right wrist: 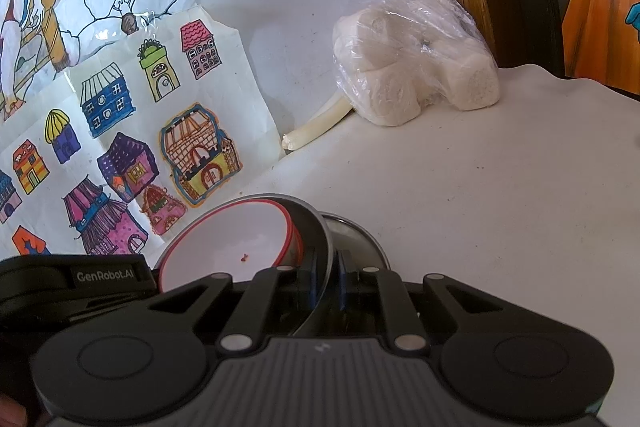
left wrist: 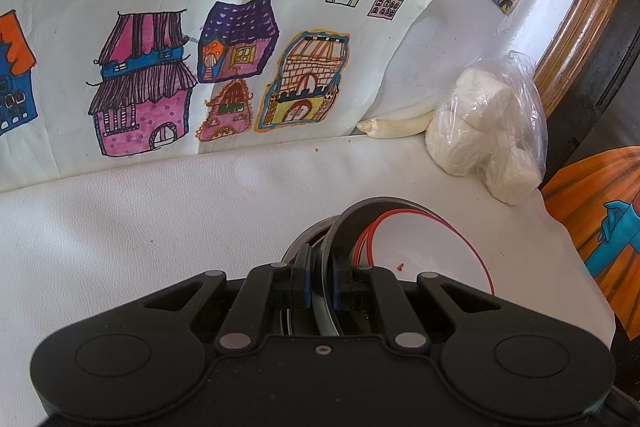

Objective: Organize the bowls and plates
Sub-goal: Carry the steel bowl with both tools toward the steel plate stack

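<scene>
Bowls stacked near surface (left wrist: 160, 227) front edge: one white bowl (left wrist: 424, 251) with red rim, nested tilted in one dark metal bowl (left wrist: 362, 211), second metal dish (right wrist: 356, 235) beneath. Left claw (left wrist: 319, 279) pinched narrow on dark bowl's rim. Right claw (right wrist: 325, 279) likewise clamped on that rim. One bagged white lump (left wrist: 484, 131) far right.

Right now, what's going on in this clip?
A person holds a tool in each hand, both clamped on dishes over a white table. The left tool is shut on the rim of a steel plate. The right tool is shut on the rim of a steel bowl that carries a white bowl with a red rim. A bag of steamed buns sits by the wall.
</scene>
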`<state>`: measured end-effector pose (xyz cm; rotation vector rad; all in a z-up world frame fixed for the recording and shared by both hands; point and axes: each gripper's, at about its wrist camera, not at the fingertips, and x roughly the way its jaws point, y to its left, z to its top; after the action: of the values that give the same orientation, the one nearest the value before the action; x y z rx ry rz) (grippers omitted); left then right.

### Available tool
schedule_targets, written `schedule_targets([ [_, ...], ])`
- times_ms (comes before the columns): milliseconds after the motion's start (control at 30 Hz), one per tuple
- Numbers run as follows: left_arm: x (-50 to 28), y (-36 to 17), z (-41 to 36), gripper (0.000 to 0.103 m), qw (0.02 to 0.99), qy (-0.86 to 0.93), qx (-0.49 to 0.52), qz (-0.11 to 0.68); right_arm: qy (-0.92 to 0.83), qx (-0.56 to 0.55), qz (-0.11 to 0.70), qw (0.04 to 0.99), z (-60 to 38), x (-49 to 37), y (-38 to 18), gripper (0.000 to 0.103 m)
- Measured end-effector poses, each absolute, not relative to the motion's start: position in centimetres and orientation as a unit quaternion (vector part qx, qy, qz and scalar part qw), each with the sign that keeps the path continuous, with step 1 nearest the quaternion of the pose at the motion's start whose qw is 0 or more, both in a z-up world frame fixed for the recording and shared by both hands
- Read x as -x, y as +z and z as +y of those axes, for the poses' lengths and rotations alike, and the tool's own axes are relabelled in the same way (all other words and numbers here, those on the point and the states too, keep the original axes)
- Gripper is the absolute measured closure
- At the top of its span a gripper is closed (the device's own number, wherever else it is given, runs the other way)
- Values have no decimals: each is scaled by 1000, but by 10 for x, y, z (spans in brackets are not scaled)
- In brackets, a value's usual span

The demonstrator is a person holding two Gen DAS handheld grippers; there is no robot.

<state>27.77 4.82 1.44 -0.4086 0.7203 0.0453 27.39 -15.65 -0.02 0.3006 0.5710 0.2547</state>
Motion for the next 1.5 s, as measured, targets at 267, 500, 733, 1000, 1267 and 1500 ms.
schedule_targets([
  [267, -278, 14, 48, 95, 915, 22, 199, 351, 124, -145, 279, 941, -155, -273, 0, 89],
  [500, -277, 15, 48, 94, 913, 27, 201, 355, 124, -149, 278, 941, -158, -272, 0, 89],
  [733, -276, 14, 48, 94, 910, 28, 204, 361, 120, -149, 276, 942, -160, -269, 1, 89],
  [1000, -272, 19, 48, 94, 913, 38, 203, 351, 117, -150, 274, 943, -160, -266, 1, 86],
  [1267, -269, 23, 49, 92, 915, 41, 202, 347, 115, -153, 270, 944, -161, -263, 2, 85],
  [1500, -265, 26, 50, 83, 920, 46, 203, 332, 111, -158, 266, 944, -163, -261, 4, 79],
])
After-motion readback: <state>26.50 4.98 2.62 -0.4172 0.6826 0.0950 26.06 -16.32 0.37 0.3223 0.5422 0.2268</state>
